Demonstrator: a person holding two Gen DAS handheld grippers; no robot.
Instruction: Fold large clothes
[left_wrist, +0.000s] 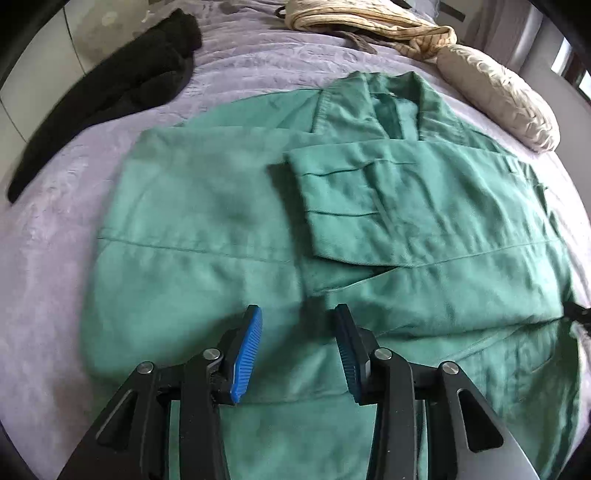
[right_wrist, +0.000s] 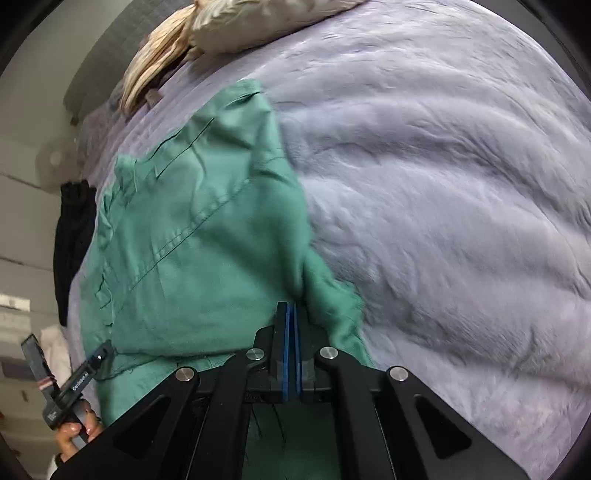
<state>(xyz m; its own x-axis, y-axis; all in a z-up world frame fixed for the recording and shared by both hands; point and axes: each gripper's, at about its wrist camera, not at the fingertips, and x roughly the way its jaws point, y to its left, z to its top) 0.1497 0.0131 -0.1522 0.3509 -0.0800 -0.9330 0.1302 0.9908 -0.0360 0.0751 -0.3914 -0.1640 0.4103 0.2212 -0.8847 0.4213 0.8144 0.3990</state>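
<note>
My right hand-held gripper (right_wrist: 292, 314) pinches the green jacket's (left_wrist: 229, 221) hem, jaws closed on cloth; my left hand-held gripper (left_wrist: 297, 328) hovers open above it. The jacket lies mid-bed (right_wrist: 443, 184), sleeve folded in. Next, I judge, carry the hem toward the collar.

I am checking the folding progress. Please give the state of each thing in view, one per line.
green jacket: spread flat, one sleeve folded across
left hand-held gripper: open, above jacket
right hand-held gripper: shut on jacket edge
black garment: crumpled, apart
beige pillow: lying beside collar
</note>
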